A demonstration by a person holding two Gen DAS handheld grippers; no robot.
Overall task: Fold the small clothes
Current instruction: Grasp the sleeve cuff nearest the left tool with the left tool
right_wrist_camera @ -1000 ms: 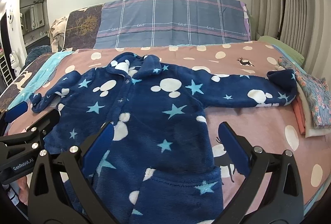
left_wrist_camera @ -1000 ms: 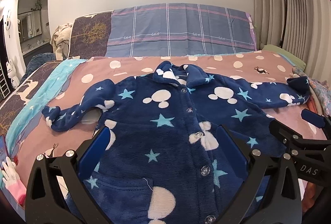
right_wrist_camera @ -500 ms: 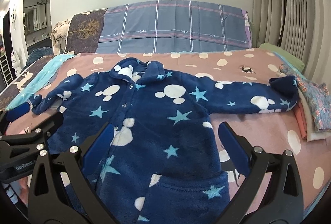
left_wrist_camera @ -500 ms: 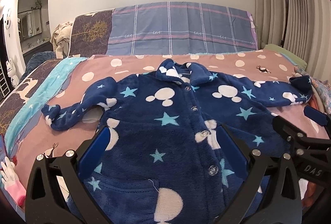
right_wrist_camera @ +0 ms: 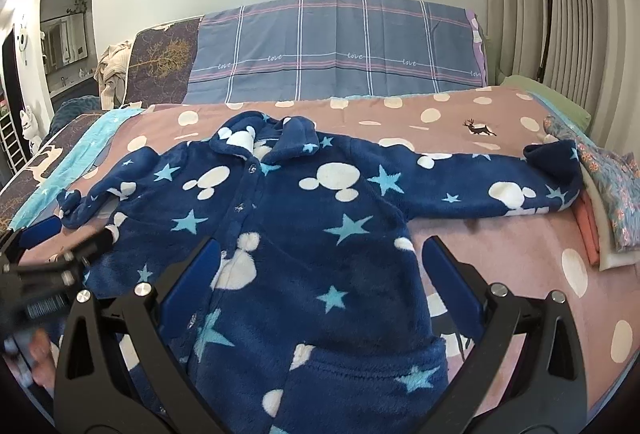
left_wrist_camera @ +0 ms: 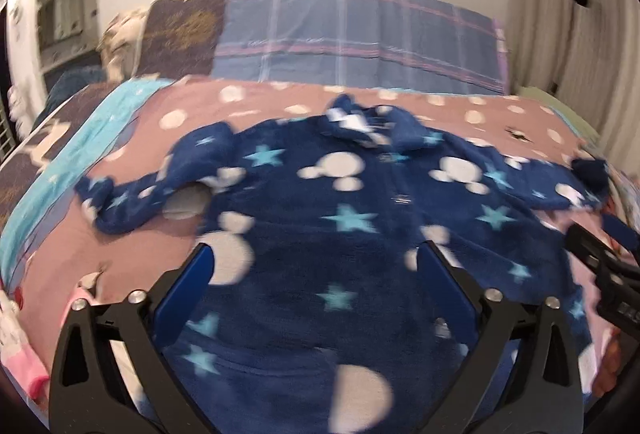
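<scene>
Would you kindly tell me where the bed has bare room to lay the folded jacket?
Free: the dotted pink cover between the blue jacket, its outstretched sleeve and the folded stack; also the strip between collar and plaid pillow. Crowded: the stack's edge.

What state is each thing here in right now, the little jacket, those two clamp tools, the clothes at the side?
Fleece jacket: spread flat, buttoned, sleeves out, unfolded.
Left gripper: jaws closing, holding nothing.
Right gripper: open, empty, over the jacket.
Side clothes: folded, stacked.
</scene>
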